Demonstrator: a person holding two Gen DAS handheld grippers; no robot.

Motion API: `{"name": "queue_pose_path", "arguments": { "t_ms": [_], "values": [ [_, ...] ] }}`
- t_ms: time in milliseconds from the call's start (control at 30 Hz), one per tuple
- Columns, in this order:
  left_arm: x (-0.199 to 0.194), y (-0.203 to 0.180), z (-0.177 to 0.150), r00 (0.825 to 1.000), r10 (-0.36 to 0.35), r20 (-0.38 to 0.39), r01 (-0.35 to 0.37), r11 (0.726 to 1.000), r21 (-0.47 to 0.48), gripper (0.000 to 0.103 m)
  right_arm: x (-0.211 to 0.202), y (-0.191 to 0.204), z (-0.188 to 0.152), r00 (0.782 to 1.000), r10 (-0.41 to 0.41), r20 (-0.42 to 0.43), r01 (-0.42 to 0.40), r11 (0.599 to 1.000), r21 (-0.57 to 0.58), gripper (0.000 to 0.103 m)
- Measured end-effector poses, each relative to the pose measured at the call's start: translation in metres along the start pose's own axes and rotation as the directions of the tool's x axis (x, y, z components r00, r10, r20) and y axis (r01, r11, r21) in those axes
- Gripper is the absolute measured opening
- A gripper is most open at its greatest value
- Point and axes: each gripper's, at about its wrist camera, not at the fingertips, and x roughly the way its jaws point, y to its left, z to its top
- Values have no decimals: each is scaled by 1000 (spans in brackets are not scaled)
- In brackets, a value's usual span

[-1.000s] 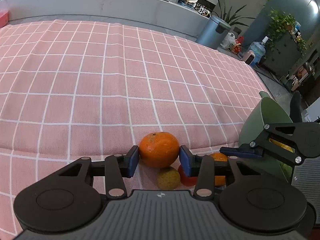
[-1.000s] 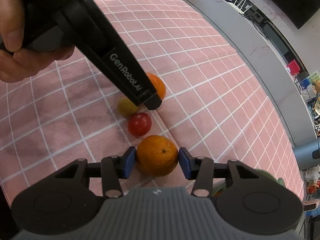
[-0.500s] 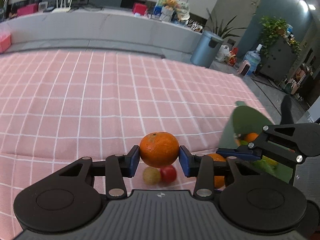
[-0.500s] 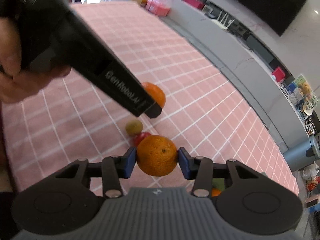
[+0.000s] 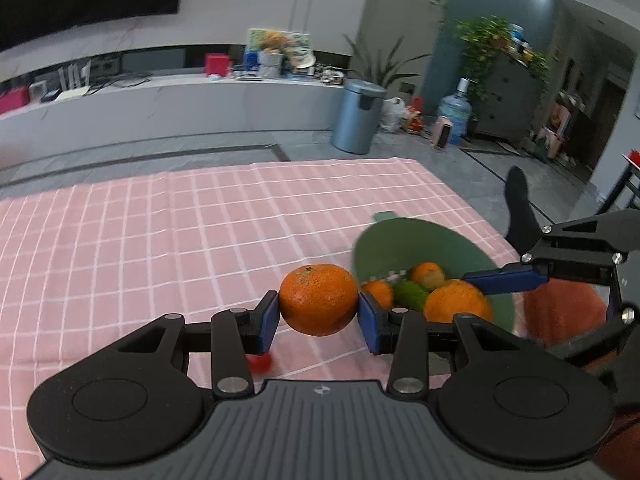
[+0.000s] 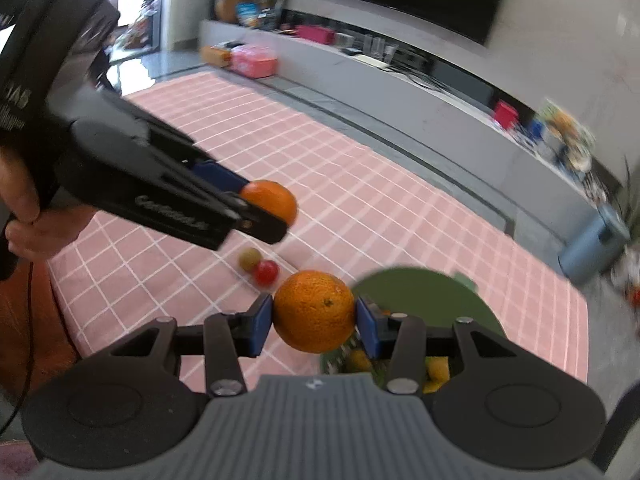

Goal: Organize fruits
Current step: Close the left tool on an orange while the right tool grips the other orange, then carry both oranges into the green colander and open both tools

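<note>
My left gripper (image 5: 318, 314) is shut on an orange (image 5: 318, 299), held clear above the pink checked cloth (image 5: 160, 240). My right gripper (image 6: 314, 324) is shut on a second orange (image 6: 314, 312), close to the near rim of the green bowl (image 6: 420, 292). In the left wrist view the bowl (image 5: 416, 240) holds several fruits, orange and green, and the right gripper's orange (image 5: 458, 302) hangs over its near side. A red tomato (image 6: 267, 272) and a small yellow-green fruit (image 6: 249, 259) lie together on the cloth. The left gripper's orange (image 6: 270, 202) shows above them.
A hand (image 6: 28, 220) grips the left tool's handle. The cloth's edge runs just past the bowl on the right. Beyond the cloth stand a long grey counter (image 5: 160, 108), a grey bin (image 5: 358, 118) and a water bottle (image 5: 454, 110). A dark-socked foot (image 5: 520, 208) shows past the bowl.
Both grippers have lifted their oranges off the cloth and carried them toward the green bowl. The tomato and the small fruit stayed on the cloth.
</note>
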Motion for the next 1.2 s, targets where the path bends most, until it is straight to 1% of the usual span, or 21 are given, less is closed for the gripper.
{"name": "queue_pose_path", "arguments": {
  "t_ms": [133,267,400,500,600,800,1000,1100,1200],
  "values": [
    [12,-22,7,1000,-16,-16,17,998,60,47,-12,-29,-16,1000,-27,3,27,995,93,42],
    [29,-42,11,999,-22,-39,27,992,127,47,-15,-53,-29,998,-62,-3,62,982,177,42],
    [48,-54,10,998,-28,-59,38,982,184,47,-11,-74,-41,998,-61,0,59,962,268,42],
    [63,-60,9,997,-26,-76,42,976,215,47,0,-88,-42,998,-58,5,53,943,327,42],
    [78,-64,10,995,-16,-96,38,973,228,47,15,-104,-41,999,-46,16,36,917,398,42],
    [107,-64,10,989,1,-149,40,961,273,48,54,-128,-35,999,-38,1,33,877,479,42],
    [121,-65,12,989,12,-148,33,954,297,48,88,-149,-37,1000,-19,-7,20,839,544,42],
    [130,-66,14,988,-7,-155,54,952,302,48,97,-156,-38,1000,-11,0,9,820,572,43],
    [133,-67,12,988,-7,-156,56,948,313,48,103,-159,-39,1000,5,9,-10,804,595,43]
  ]
}}
